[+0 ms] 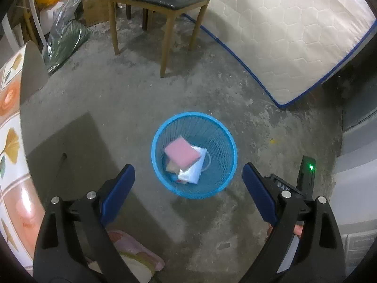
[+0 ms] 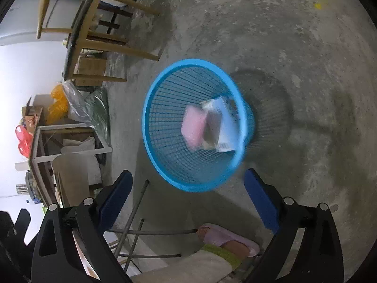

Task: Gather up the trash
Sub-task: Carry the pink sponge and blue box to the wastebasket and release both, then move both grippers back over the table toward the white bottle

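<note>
**Concrete floor, blue bin, both hands empty**

Concrete floor (image 1: 132, 99) fills both views, bare and stained. Far beyond the left gripper's (image 1: 188, 188) fingers a mattress (image 1: 294, 35) leans at the upper right, and a wooden chair (image 1: 160, 2) stands straight ahead, well apart from the work. Cluttered bags (image 1: 66, 35) lie off past the left finger.

Just ahead of and between both pairs of fingers sits the blue bin (image 1: 194, 115), upright, likely placed centrally so either hand can drop into it. Inside lie a pink sponge (image 1: 181, 152) over a white packet (image 1: 193, 172); the trash appears already collected.

Both the left gripper and the right gripper (image 2: 188, 188) stand spread wide with nothing between their fingers.

Nothing blocks the bin; a pink slipper (image 2: 226, 238) lies below the right fingers.
</note>
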